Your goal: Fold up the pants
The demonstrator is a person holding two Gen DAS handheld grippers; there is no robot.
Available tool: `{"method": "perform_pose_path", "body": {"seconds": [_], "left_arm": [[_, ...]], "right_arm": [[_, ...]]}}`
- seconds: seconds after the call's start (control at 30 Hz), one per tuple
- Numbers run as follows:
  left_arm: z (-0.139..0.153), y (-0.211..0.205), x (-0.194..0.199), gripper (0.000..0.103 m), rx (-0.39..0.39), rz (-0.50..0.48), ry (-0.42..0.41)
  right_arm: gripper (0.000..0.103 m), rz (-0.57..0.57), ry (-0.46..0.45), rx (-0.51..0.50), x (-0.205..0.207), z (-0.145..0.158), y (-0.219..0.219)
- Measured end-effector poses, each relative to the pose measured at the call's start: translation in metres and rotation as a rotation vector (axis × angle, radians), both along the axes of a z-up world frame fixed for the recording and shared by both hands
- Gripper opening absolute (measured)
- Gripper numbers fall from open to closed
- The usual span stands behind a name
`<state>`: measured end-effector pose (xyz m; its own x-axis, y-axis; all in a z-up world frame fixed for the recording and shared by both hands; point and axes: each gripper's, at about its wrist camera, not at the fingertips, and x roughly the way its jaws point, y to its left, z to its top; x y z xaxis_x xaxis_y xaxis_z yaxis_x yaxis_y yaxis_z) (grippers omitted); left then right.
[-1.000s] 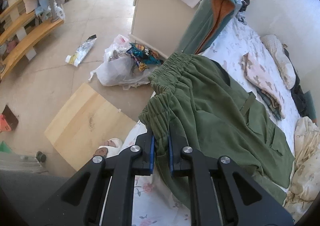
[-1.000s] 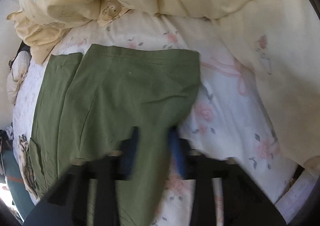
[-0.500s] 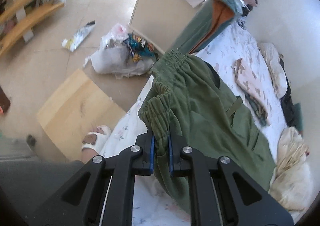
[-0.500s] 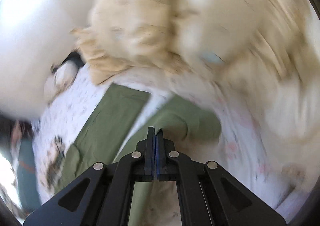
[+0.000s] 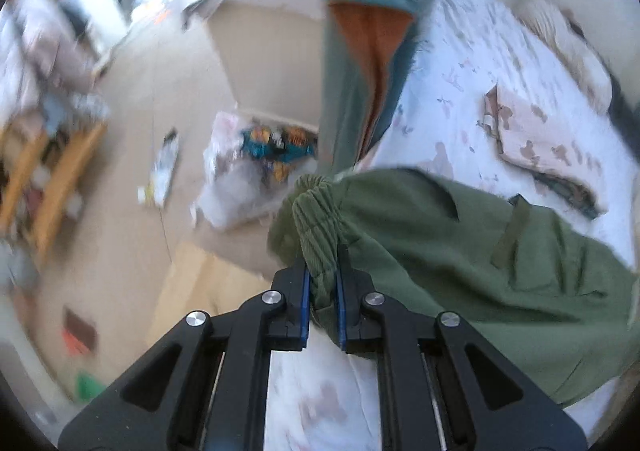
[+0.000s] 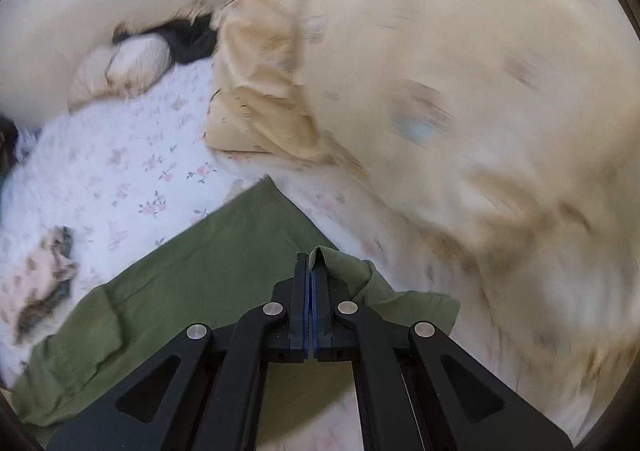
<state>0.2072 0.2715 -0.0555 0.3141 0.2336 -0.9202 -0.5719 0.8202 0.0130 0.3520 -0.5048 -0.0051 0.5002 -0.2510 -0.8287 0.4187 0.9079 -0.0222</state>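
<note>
The olive green pants (image 5: 460, 251) lie across the floral bed sheet (image 5: 472, 91). My left gripper (image 5: 322, 291) is shut on the bunched elastic waistband (image 5: 316, 219) and holds it lifted at the bed's edge. In the right wrist view the pants' legs (image 6: 172, 291) spread over the sheet to the lower left. My right gripper (image 6: 311, 291) is shut on the hem of a leg, with a fold of green cloth (image 6: 344, 267) curling beside the right finger.
A yellow quilt (image 6: 460, 111) is heaped to the right of the leg end. A folded patterned cloth (image 5: 540, 131) lies on the bed. A teal garment with orange lining (image 5: 368, 51) hangs over a cabinet (image 5: 264, 63). A trash bag (image 5: 248, 171) sits on the floor.
My left gripper swung with the waistband; the view turned toward the cabinet and bed. My right gripper closed on the leg hem and lifted it toward the quilt.
</note>
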Motion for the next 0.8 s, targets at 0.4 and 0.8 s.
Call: {"method": "perform_pose_path", "body": {"seconds": [0.4,0.8], "left_arm": [[-0.069,-0.004,0.125,0.009,0.223,-0.139,0.151],[-0.031,-0.061,0.079,0.078,0.413,-0.262,-0.025]], "right_arm": [[0.0,0.139,0.22,-0.231,0.184,-0.106,0.076],[0.057,0.332,0.184,-0.29,0.141,-0.078,0.058]]}}
